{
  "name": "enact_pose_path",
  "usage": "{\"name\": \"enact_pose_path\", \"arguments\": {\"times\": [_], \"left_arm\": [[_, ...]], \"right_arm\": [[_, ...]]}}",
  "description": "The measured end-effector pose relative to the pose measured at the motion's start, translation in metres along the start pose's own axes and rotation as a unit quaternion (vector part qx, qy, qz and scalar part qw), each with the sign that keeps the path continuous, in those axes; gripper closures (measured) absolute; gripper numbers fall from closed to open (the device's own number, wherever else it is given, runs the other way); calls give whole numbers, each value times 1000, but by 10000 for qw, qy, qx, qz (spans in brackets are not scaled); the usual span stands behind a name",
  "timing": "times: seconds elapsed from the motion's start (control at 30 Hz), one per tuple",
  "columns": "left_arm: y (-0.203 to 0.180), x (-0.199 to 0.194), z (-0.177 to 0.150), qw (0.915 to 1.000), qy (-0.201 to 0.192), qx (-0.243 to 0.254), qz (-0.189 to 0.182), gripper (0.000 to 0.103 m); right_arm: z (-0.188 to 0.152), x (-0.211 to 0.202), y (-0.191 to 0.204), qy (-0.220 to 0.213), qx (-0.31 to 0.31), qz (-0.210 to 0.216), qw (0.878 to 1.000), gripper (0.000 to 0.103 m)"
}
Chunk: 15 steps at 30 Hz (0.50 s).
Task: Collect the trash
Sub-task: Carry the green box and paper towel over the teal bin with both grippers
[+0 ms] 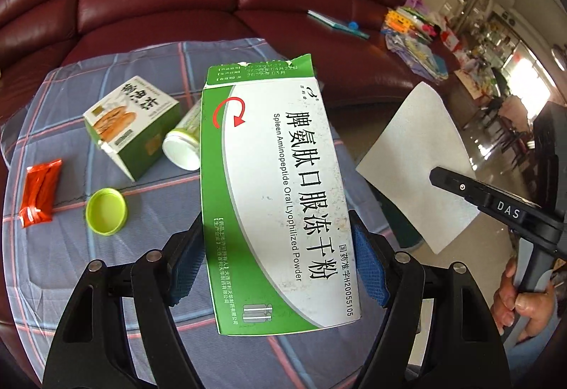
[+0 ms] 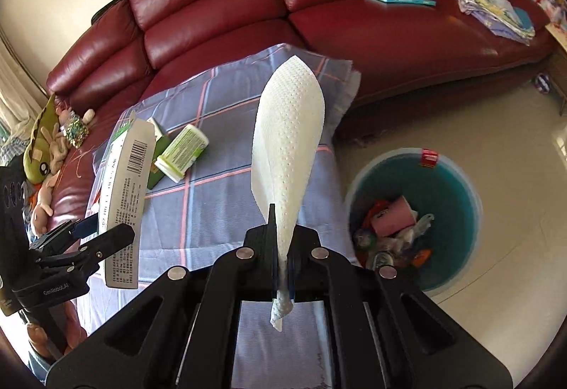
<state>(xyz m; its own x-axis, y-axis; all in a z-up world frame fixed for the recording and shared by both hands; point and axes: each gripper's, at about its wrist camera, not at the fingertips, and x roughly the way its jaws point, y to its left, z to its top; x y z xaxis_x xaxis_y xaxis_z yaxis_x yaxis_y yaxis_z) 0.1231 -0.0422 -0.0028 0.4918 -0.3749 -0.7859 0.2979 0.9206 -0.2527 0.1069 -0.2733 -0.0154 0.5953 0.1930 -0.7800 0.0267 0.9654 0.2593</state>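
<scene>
At four o'clock below my right gripper [image 2: 281, 268], pinching the paper towel [image 2: 287, 141], sits the bin [image 2: 457, 176], nearer than my left gripper [image 1: 278, 268] clamping the medicine box [image 1: 273, 183].

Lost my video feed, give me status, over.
Left gripper shut on medicine box. Right gripper shut on paper towel. Trash bin open on the floor, nothing in the way.

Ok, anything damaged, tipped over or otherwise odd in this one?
Yes. The medicine box in the left gripper has a torn top flap. On the plaid cloth, the white bottle lies on its side, its green cap off beside it.
</scene>
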Motion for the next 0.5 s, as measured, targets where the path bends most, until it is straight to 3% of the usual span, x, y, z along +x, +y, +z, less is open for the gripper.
{"name": "enact_pose_path", "arguments": {"times": [0.23, 0.5], "left_arm": [[-74, 32, 16, 9966, 151, 706, -388, 28], [-128, 79, 27, 9901, 486, 1116, -695, 28]], "right_arm": [[-6, -21, -85, -153, 619, -472, 9968, 99], [-19, 3, -152, 184, 1103, -847, 9901, 99]]}}
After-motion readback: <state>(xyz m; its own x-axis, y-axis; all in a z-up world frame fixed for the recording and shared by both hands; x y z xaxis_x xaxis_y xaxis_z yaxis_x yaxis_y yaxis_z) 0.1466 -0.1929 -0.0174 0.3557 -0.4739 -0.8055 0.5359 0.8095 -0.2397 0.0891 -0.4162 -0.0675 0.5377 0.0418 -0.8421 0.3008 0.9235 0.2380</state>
